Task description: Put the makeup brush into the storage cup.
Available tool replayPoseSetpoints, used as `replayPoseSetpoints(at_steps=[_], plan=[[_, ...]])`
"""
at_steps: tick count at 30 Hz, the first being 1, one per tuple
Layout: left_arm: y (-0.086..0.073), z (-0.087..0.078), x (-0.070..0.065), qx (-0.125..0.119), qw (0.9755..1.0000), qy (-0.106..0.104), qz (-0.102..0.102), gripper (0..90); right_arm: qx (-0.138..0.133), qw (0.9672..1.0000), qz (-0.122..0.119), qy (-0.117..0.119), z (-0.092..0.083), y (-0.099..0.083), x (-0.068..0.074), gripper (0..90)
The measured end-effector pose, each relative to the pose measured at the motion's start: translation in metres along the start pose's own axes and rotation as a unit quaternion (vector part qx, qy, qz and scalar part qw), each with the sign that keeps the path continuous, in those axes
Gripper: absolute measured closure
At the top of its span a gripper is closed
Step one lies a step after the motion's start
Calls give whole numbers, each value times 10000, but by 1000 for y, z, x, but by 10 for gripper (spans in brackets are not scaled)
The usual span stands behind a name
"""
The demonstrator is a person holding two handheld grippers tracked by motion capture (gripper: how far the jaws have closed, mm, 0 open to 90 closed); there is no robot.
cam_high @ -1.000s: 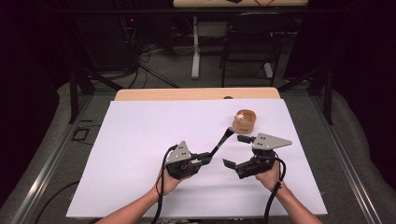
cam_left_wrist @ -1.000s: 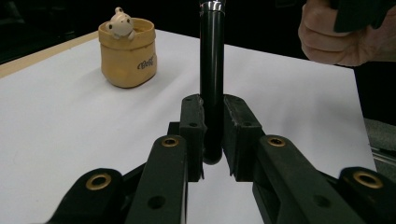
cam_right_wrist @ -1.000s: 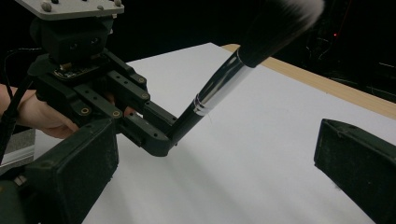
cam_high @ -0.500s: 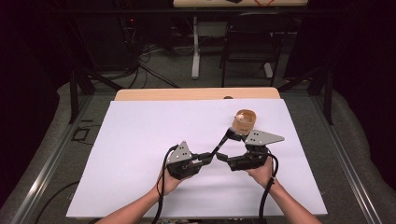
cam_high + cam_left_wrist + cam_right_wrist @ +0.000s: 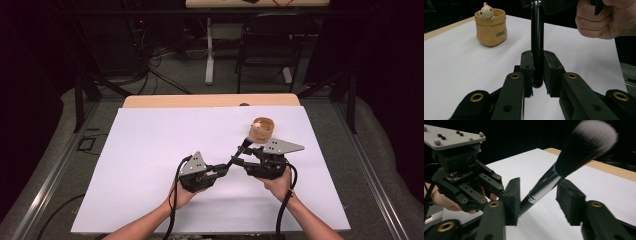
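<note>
High view: both grippers are meeting over the white table. Left gripper is clamping the brush handle; right gripper is closing in beside it. Pot is sitting just behind the bristles.

Left gripper view: jaws are pinching the black handle near its end. Tan pot is carrying cursive lettering, too small to read, and a small figure on the rim.

Right gripper view: jaws have just been closing, standing around the ferrule, one pad touching, the other apart.

Makeup brush between closing jaws — other hand-held gripper left
</note>
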State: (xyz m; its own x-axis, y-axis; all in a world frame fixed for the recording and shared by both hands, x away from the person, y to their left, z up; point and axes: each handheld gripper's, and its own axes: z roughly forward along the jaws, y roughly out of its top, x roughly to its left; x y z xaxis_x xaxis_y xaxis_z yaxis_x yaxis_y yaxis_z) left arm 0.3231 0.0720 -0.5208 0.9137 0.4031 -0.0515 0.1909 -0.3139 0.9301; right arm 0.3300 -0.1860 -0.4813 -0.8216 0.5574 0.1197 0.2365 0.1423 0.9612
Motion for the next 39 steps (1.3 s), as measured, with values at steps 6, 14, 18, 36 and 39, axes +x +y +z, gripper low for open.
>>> replayPoseSetpoints(at_steps=[6, 14, 18, 36, 39], plan=[[0, 2, -1, 62, 10000, 9, 55, 787, -40, 9999, 108, 86, 0, -1, 0, 673], [-2, 5, -1, 162, 9997, 46, 165, 783, -12, 9989, 352, 315, 2, -1, -1, 749], [-2, 5, 2, 168, 9997, 90, 130, 743, 22, 9983, 404, 412, 4, 0, 2, 776], [0, -20, 3, -315, 9971, 689, 115, 28, 261, 9994, -96, 193, 2, 5, 9, 777], [0, -28, 2, -466, 9958, 788, 89, 5, 247, 9995, -132, 155, 1, 5, 9, 777]])
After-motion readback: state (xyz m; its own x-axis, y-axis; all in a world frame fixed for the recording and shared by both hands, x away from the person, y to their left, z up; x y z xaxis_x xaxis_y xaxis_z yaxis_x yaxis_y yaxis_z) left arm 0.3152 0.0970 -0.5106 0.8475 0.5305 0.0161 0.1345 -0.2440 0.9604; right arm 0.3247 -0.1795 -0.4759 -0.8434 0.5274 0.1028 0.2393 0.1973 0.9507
